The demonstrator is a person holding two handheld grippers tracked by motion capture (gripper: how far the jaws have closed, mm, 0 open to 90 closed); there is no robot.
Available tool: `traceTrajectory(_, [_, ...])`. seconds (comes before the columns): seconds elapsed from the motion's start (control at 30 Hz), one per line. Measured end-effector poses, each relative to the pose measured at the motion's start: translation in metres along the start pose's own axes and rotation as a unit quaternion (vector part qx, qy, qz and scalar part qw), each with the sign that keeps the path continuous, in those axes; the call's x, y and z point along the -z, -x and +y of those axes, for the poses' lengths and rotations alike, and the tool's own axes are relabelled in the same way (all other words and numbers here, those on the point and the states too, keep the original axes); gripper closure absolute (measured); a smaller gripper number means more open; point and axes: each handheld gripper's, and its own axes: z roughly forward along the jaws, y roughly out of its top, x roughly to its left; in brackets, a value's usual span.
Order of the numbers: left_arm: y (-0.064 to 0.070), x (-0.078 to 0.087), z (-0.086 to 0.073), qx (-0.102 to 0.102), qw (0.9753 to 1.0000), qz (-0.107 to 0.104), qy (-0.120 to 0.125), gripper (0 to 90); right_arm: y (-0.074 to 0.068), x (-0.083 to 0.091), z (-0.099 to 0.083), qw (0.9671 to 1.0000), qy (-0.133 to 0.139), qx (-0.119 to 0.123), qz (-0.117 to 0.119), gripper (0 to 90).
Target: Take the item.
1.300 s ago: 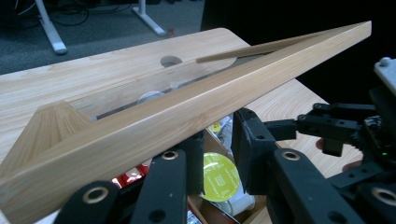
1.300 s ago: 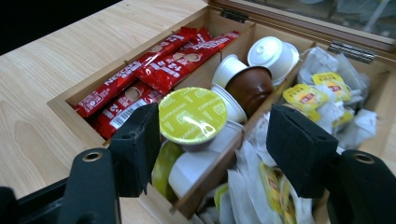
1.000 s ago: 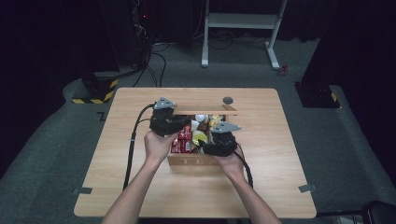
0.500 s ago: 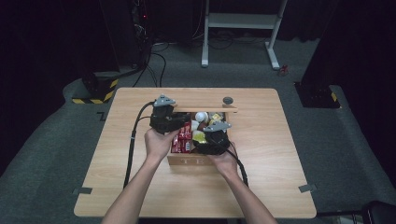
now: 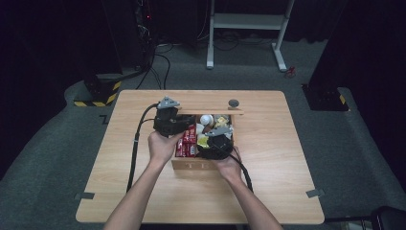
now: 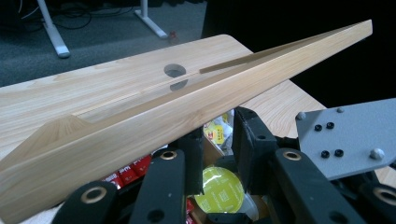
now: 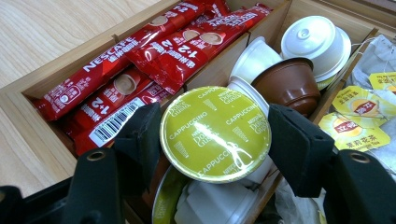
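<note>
The right tool [image 7: 215,140] is clenched on a green-lidded capsule [image 7: 215,133], one jaw on each side of its rim, lid tilted up toward the camera. The capsule sits over the middle compartment of the wooden box [image 5: 203,164], just above the other capsules [image 7: 299,51] stacked there, with red sachets [image 7: 154,51] in the compartment to one side and yellow tea bags [image 7: 359,123] on the other. The left tool [image 5: 167,122] is at the box's far left corner, next to the raised lid [image 6: 187,112]; its jaws stand close together near the lid's edge, but I cannot tell whether they actually grip it. In the left gripper view the capsule [image 6: 218,190] lies low between and beyond that tool's jaws, with the right tool's grey plate [image 6: 345,137] beside it. The key relation seems to be vertical: the capsule hangs just above its compartment, so the right hand [image 5: 230,165] is the one placed to either lower it in or lift it out past the dividers.
</note>
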Motion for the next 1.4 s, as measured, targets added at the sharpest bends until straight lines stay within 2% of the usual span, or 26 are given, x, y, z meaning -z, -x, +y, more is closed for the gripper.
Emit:
traceTrajectory(0.17, [0.0,0.0,0.0,-0.004,1.0,0.004,0.001,73.4,0.0,0.002,0.0,1.0,0.001,-0.008,0.002,37.1])
traceTrajectory(0.33, [0.001,-0.001,-0.002,-0.004,1.0,0.005,0.003,74.1,-0.003,0.009,0.002,0.9998,0.016,-0.009,0.007,37.2])
traceTrajectory(0.37, [0.001,-0.001,-0.002,-0.007,1.0,0.005,0.002,74.1,-0.001,0.01,0.002,0.9998,0.018,-0.003,0.007,37.2])
traceTrajectory(0.47, [0.002,-0.001,-0.002,-0.008,1.0,0.004,0.001,74.4,0.002,0.013,0.002,0.9995,0.018,-0.022,0.012,37.3])
traceTrajectory(0.53, [0.002,-0.002,-0.002,-0.007,1.0,0.003,0.001,74.5,0.004,0.015,0.002,0.9996,0.022,-0.016,0.012,37.3])
traceTrajectory(0.67, [0.002,-0.001,-0.002,-0.007,1.0,0.001,-0.001,75.0,0.007,0.019,0.002,0.9992,0.024,-0.029,0.015,37.3])
traceTrajectory(0.83, [0.002,-0.001,-0.002,-0.007,1.0,0.002,0.0,75.3,0.008,0.023,0.002,0.9992,0.026,-0.027,0.016,37.3])
traceTrajectory(1.03, [0.002,-0.001,-0.003,-0.008,1.0,0.003,-0.001,76.3,0.012,0.03,0.001,0.9987,0.032,-0.037,0.014,37.4])
traceTrajectory(1.17, [0.002,-0.002,-0.003,-0.007,1.0,0.003,0.0,76.3,0.013,0.033,0.0,0.9989,0.032,-0.031,0.014,37.4])
traceTrajectory(1.4, [0.002,-0.001,-0.003,-0.008,1.0,0.002,0.0,76.5,0.018,0.039,-0.002,0.9986,0.034,-0.039,0.007,37.5])
